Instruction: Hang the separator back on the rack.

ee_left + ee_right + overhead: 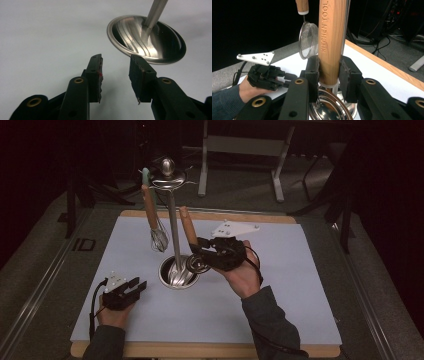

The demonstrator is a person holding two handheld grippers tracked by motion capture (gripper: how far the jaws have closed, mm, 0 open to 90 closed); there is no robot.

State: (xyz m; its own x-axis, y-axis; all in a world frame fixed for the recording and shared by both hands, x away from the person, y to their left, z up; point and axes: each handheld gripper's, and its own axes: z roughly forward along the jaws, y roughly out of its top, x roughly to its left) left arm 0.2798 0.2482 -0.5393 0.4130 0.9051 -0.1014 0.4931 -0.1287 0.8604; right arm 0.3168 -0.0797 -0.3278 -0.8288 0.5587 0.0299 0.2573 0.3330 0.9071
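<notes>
White mat (280,285); wooden handle (330,42) near-upright, slightly tilted.

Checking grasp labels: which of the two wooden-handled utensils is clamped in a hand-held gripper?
The wooden handle marked KITCHEN TOOL, clamped by the right hand-held gripper over the stand's steel base. The whisk hangs free from the rack.

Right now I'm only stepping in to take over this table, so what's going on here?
A person works a hand-held gripper in each hand at a utensil stand. The right hand-held gripper is clamped on a wooden handle marked KITCHEN TOOL, held upright by the stand's pole, its lower end over the stand's steel base. A whisk hangs from the stand's top. The left hand-held gripper rests on the white mat beside the base, jaws open and empty.
</notes>
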